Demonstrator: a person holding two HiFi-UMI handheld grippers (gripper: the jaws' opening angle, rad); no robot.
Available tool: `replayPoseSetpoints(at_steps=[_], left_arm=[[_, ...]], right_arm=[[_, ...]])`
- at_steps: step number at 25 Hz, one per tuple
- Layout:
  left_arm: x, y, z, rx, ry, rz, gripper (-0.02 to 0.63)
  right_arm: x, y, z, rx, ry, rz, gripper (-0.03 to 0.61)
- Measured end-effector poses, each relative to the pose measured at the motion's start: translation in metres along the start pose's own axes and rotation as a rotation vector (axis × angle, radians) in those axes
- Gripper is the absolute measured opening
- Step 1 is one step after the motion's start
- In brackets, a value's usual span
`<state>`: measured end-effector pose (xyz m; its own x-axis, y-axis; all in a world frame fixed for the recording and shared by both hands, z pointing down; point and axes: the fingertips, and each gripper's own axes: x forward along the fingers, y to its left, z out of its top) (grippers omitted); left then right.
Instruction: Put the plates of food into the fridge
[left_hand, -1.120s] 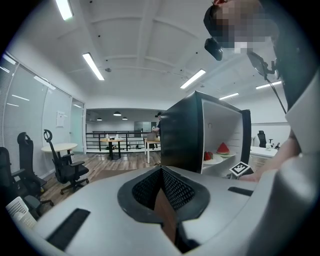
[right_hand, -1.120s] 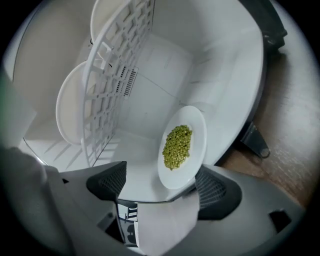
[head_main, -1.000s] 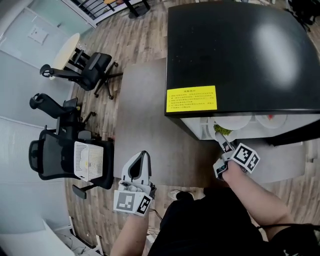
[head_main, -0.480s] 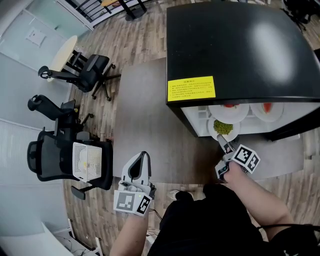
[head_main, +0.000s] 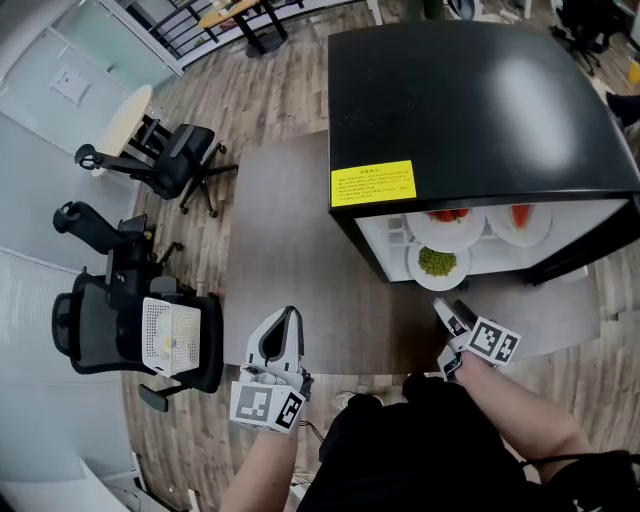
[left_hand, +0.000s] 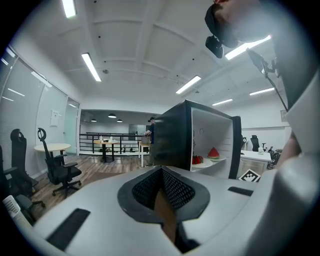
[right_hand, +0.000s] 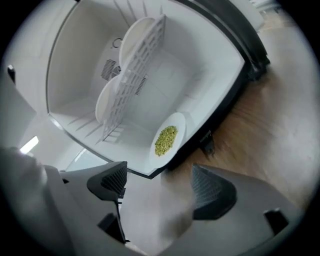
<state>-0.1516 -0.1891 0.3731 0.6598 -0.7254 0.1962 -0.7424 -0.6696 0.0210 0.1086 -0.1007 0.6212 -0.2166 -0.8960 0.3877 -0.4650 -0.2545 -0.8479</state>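
right gripper (right_hand: 160, 192) released, empty | white round plate of green food (right_hand: 177, 125) just ahead, at front lip of black fridge (head_main: 470, 100) | I'd nudge rim deeper, level | left gripper (left_hand: 161, 200) clenched, empty

- One black box-shaped fridge (head_main: 480, 110) bearing one yellow label (head_main: 373, 184)
- Three round white plates of food (head_main: 413, 266): one of green peas (head_main: 437, 263), one of red berries (head_main: 447, 215), one of red melon (head_main: 520, 215)
- Three black wheeled office chairs (head_main: 178, 152)
- One round white table (head_main: 125, 115)
- One grey floor mat (head_main: 290, 250)

Left gripper (head_main: 287, 316) is held well apart from the fridge (head_main: 480, 100), jaws together; right gripper (head_main: 446, 314) is held near its opening, jaws apart, empty.
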Motion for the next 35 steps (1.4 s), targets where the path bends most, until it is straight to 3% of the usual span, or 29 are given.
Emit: replayPoseSetpoints(at_steps=[5,9,17,22,27,31,34,35], left_arm=[[0.009,-0.013,0.002,-0.012,-0.020,-0.046,0.003],[0.015,-0.022,0.004,-0.022,-0.045,-0.085,0.003],[0.020,-0.050,0.005,-0.043,-0.052,-0.191,0.003],[0.018,-0.045,0.012,-0.035,-0.074,-0.240,0.003],[0.007,-0.032,0.023,-0.016,-0.092,-0.280,0.003],[-0.008,-0.035,0.027,-0.021,-0.081,-0.334,0.003],[-0.021,-0.022,0.019,-0.048,-0.071,-0.342,0.003],[-0.025,-0.015,0.017,-0.050,-0.065,-0.337,0.003]], right_arm=[[-0.016,0.021,0.017,-0.482,-0.015,0.160,0.407],[-0.028,0.053,0.030,-0.652,-0.008,0.237,0.407],[-0.065,0.132,0.067,-1.000,-0.167,0.255,0.405],[-0.092,0.168,0.086,-1.010,-0.306,0.212,0.401],[-0.113,0.177,0.091,-1.019,-0.412,0.078,0.271],[-0.122,0.170,0.085,-0.971,-0.443,-0.015,0.251],[-0.130,0.165,0.077,-0.956,-0.479,-0.097,0.044],[-0.131,0.165,0.074,-0.957,-0.486,-0.108,0.008]])
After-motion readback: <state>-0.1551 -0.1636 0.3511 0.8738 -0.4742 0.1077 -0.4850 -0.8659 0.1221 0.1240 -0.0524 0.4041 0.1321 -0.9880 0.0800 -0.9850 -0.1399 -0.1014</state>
